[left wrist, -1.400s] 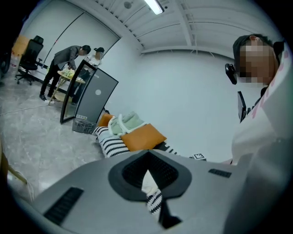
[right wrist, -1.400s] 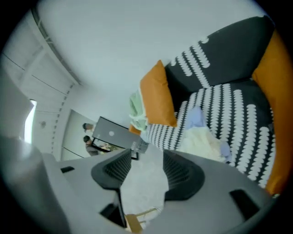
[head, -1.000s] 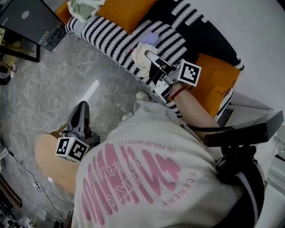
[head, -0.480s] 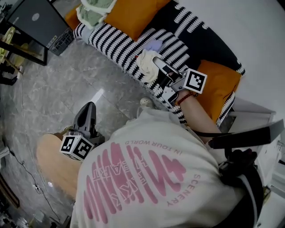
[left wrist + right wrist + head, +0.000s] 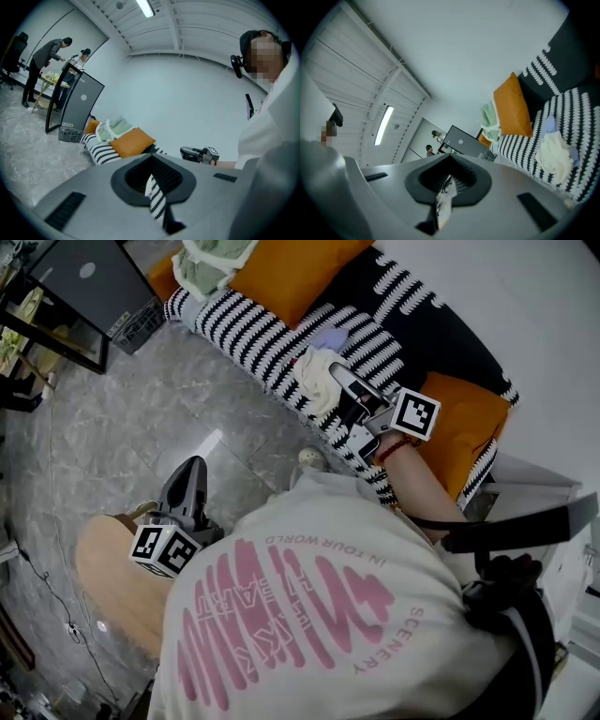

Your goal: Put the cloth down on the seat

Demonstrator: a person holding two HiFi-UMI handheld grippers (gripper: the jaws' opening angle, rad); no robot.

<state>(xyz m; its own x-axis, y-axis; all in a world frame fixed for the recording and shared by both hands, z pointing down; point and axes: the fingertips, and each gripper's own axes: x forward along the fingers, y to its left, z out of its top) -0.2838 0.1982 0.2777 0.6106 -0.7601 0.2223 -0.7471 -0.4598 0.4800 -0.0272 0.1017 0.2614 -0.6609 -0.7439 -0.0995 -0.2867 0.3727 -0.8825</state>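
A crumpled cream cloth (image 5: 316, 379) lies on the black-and-white striped sofa seat (image 5: 246, 329). In the right gripper view the cloth (image 5: 555, 152) rests loose on the stripes, apart from the jaws. My right gripper (image 5: 337, 373) hovers just right of the cloth, its tips at the cloth's edge. Its jaws are shut, with nothing between them (image 5: 445, 197). My left gripper (image 5: 190, 470) is held low over the grey floor, pointing toward the sofa. It is shut and empty (image 5: 154, 192).
An orange cushion (image 5: 291, 268) and a green blanket (image 5: 211, 268) lie at the sofa's far end, and another orange cushion (image 5: 459, 427) beside my right arm. A lilac item (image 5: 326, 337) lies behind the cloth. A black cabinet (image 5: 84, 287) and basket (image 5: 141, 324) stand on the floor.
The view has drifted slightly. The right gripper stays beside the cloth, which lies still on the seat. The left gripper has hardly moved.
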